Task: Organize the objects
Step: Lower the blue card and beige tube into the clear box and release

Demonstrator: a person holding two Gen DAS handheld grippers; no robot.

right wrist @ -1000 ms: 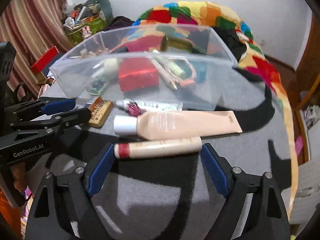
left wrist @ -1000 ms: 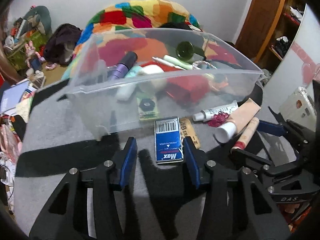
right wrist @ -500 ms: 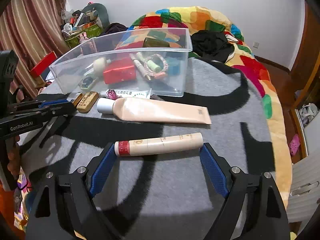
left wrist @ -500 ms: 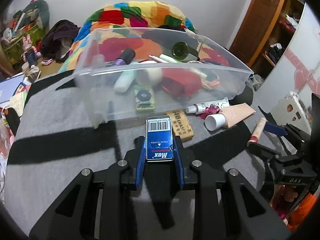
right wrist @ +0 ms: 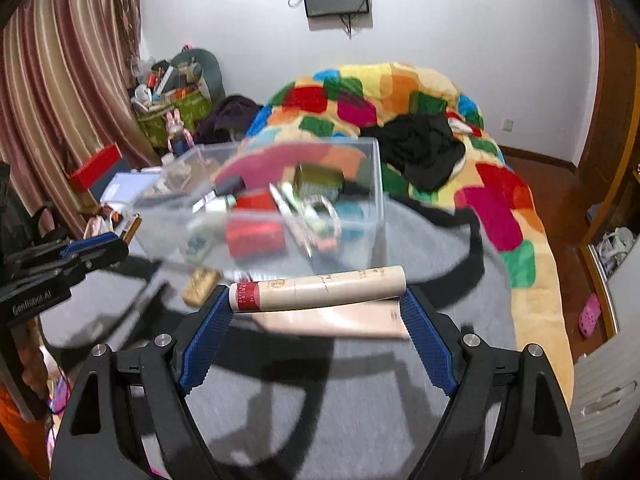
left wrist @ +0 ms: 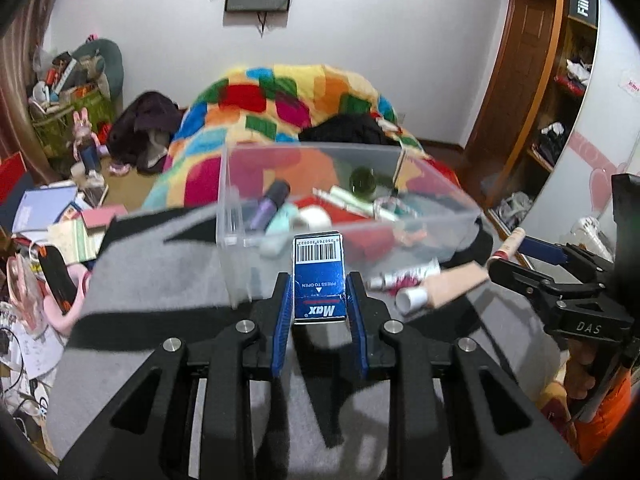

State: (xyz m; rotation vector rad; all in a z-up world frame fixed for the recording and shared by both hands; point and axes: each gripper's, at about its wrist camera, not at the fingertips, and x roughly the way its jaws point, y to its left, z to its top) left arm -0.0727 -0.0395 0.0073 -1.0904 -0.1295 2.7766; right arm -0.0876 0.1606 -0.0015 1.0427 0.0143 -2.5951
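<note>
- the left hand-held gripper is clamped on a small blue "max" box with a barcode at its far end; the blue pads press both long sides and the box stands out forward, off the grey blanket.
- the right hand-held gripper is clamped endwise on a long beige tube with a red band; each blue pad meets one end and the tube hangs crosswise, clear of the blanket.
- in the left wrist view the right hand-held gripper shows at the right edge, with the same tube's end sticking out past it.
- a clear plastic bin stands on the blanket just beyond both grippers. inside lie a purple-capped tube, a red box, a dark green round jar and several pale tubes; the motion blur hides finer detail.
- on the blanket in front of the bin lie a flat beige tube with a white cap, a small white tube with print and a small tan block.
- behind the bin a patchwork blanket in bright colours covers the bed, with a black garment on it.
</note>
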